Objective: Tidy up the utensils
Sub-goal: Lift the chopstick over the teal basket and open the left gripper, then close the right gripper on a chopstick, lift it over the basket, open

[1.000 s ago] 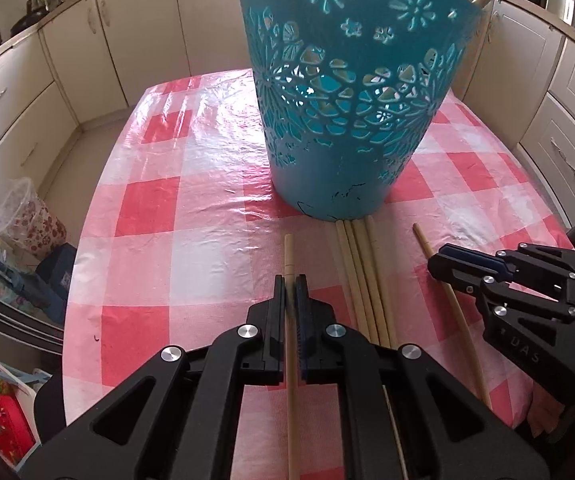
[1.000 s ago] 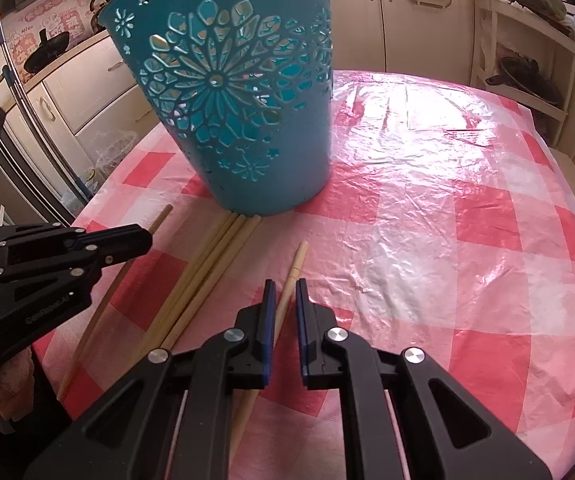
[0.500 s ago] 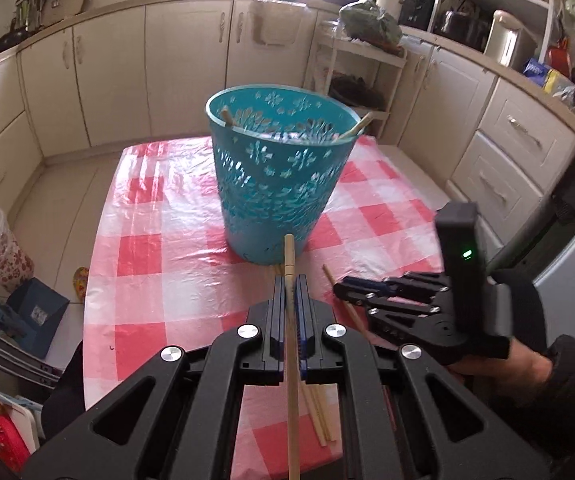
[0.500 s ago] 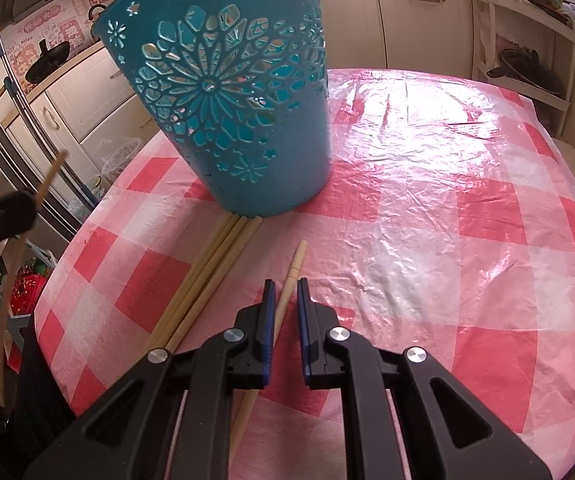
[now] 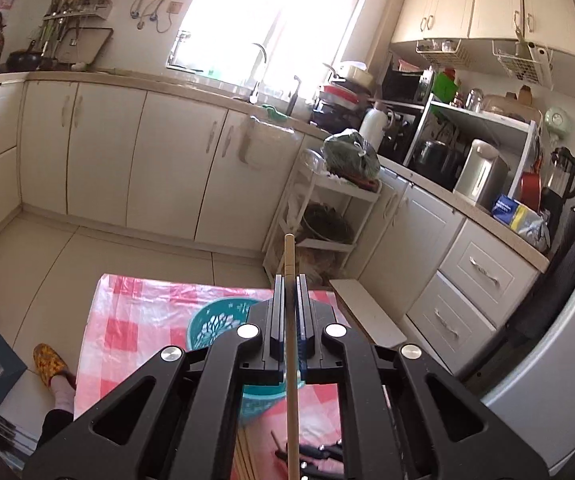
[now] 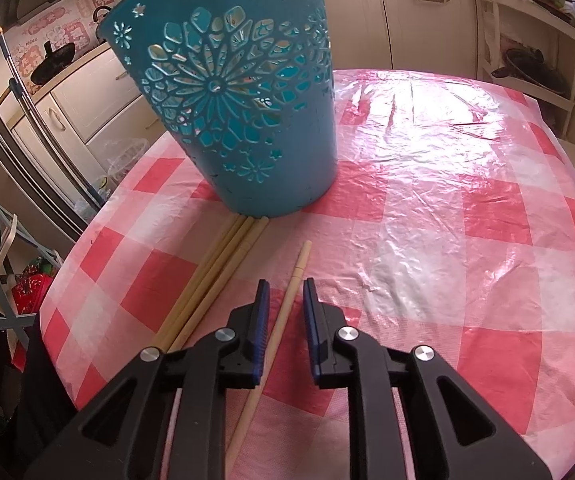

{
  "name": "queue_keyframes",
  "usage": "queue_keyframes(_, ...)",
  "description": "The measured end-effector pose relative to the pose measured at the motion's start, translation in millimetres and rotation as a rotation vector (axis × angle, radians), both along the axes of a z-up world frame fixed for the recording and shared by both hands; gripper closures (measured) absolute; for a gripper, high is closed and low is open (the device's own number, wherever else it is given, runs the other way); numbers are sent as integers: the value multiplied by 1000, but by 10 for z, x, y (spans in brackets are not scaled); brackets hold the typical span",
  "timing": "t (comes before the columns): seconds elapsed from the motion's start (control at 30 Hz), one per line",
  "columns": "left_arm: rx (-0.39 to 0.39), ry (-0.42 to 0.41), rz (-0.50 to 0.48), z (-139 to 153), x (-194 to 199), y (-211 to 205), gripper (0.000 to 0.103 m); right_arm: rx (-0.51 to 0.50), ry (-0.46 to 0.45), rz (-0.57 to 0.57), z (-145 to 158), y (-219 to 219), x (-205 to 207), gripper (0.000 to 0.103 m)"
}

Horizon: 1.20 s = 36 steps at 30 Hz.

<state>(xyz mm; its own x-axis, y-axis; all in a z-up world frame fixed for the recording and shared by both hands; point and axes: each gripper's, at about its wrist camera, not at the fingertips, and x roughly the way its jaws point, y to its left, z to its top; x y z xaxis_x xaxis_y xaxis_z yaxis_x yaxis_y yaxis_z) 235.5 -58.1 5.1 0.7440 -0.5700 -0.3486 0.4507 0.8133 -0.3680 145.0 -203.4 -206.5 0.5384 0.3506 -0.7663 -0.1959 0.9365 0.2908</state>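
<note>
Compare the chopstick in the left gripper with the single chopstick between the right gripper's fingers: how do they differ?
The left chopstick is clamped in the shut left gripper and lifted above the table; the right chopstick lies flat on the tablecloth. The right gripper is opening and its fingers do not touch the right chopstick. Both chopsticks are pale wood and run along the fingers.

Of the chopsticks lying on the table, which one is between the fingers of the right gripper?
The single chopstick lying apart, right of the bundle that touches the blue basket. The opening right gripper straddles it without pressing it.
</note>
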Motion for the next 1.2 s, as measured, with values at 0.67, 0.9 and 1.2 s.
queue_keyframes(0.67, 79, -87, 303, -425, 904, -518, 98, 18, -3, 15, -15, 1, -1, 78)
queue_keyframes(0.9, 201, -4, 256, -729, 863, -589, 98, 17, -3, 14, -16, -4, -2, 78)
queue_keyframes(1.2, 208, 10, 346, -711, 388, -3, 50, 7, 2, 7, -10, 7, -9, 78)
